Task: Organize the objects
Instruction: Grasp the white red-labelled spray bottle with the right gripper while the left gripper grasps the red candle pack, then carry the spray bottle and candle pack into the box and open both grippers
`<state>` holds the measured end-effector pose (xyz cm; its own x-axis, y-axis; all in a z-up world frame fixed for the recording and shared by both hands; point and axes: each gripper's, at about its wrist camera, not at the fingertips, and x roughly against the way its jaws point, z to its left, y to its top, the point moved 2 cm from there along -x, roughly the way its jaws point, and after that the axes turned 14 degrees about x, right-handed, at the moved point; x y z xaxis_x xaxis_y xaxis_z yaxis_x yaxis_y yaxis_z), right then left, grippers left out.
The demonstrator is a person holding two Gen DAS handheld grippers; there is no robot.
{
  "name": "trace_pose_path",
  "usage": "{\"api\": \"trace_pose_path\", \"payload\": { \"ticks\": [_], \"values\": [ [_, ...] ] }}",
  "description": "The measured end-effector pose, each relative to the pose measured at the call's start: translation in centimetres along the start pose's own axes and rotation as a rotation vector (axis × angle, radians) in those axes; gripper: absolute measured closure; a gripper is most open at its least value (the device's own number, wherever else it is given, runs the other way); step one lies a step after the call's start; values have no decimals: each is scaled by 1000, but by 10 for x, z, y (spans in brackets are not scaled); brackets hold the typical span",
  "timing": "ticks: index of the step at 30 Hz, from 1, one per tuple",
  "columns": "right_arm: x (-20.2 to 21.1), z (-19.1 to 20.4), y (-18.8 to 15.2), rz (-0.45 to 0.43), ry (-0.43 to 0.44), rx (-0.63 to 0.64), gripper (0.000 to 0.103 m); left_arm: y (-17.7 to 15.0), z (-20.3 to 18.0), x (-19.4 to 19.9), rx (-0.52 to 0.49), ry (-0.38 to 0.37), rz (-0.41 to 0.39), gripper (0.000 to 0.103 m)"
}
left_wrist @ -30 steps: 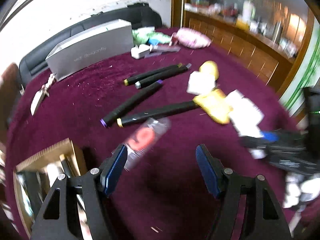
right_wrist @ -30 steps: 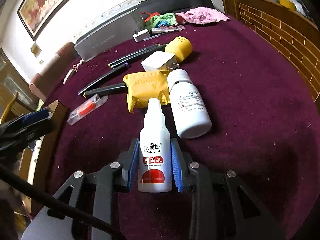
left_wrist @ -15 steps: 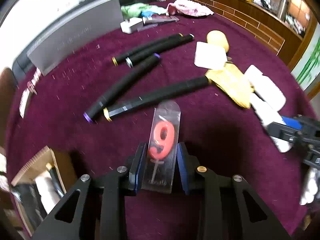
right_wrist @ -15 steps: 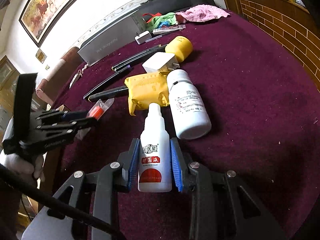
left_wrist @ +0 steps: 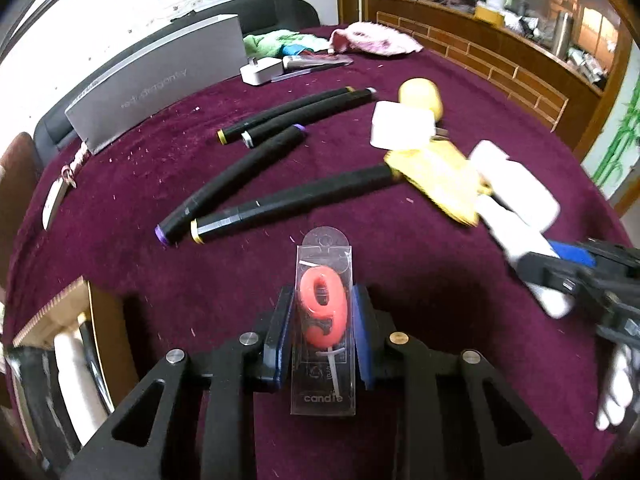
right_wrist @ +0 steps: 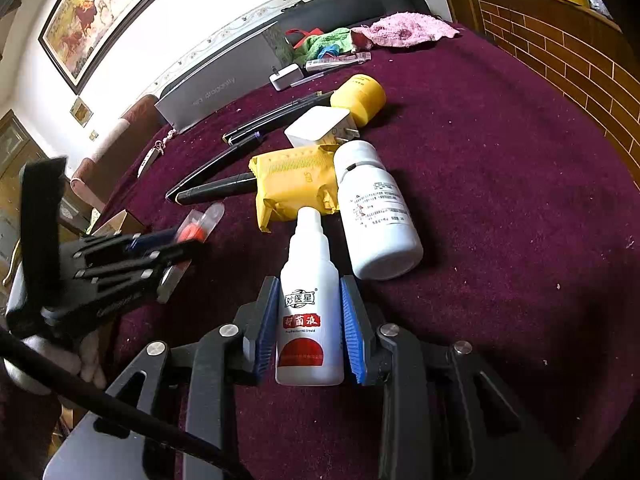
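Note:
My left gripper (left_wrist: 322, 312) is shut on a clear packet holding a red "9" candle (left_wrist: 323, 312), just above the dark red tablecloth. It also shows at the left of the right wrist view (right_wrist: 188, 240). My right gripper (right_wrist: 310, 308) is shut on a small white dropper bottle (right_wrist: 308, 304) with a red label, which points away from me. Several black markers (left_wrist: 240, 176) lie ahead, beside a yellow packet (right_wrist: 294, 184), a white pill bottle (right_wrist: 376, 208), a white charger plug (right_wrist: 320, 126) and a yellow jar (right_wrist: 360, 96).
An open cardboard box (left_wrist: 60, 344) with items in it sits at the table's left edge. A grey box (left_wrist: 160, 80), a small white adapter (left_wrist: 262, 70), green and pink cloths (right_wrist: 404, 30) lie at the far side. A wooden counter (left_wrist: 500, 60) stands to the right.
My left gripper moved forward over the candle packet and shut on it, then lifted it slightly. My right gripper stayed shut on the dropper bottle, nearly still.

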<state>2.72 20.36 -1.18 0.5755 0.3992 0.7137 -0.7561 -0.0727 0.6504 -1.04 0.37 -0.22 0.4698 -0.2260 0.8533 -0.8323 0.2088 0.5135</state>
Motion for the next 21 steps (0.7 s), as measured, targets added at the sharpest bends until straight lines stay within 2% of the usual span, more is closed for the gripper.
{"api": "trace_pose_path", "payload": {
  "ticks": [4, 9, 13, 14, 15, 21],
  "values": [
    [0, 4, 1, 1, -11, 21, 71, -16, 6, 32, 73, -93, -37, 80],
    [-5, 16, 7, 56, -92, 73, 70, -38, 11, 85, 124, -197, -131, 80],
    [-13, 25, 13, 99, -168, 117, 69, -51, 25, 110, 171, -253, -179, 80],
    [-14, 27, 13, 107, -187, 134, 70, -54, 30, 114, 184, -258, -190, 80],
    [-15, 28, 13, 116, -200, 145, 76, -58, 37, 120, 199, -264, -203, 80],
    [2, 34, 5, 111, -80, 62, 76, -81, 97, 152, 320, -249, -266, 80]
  ]
}}
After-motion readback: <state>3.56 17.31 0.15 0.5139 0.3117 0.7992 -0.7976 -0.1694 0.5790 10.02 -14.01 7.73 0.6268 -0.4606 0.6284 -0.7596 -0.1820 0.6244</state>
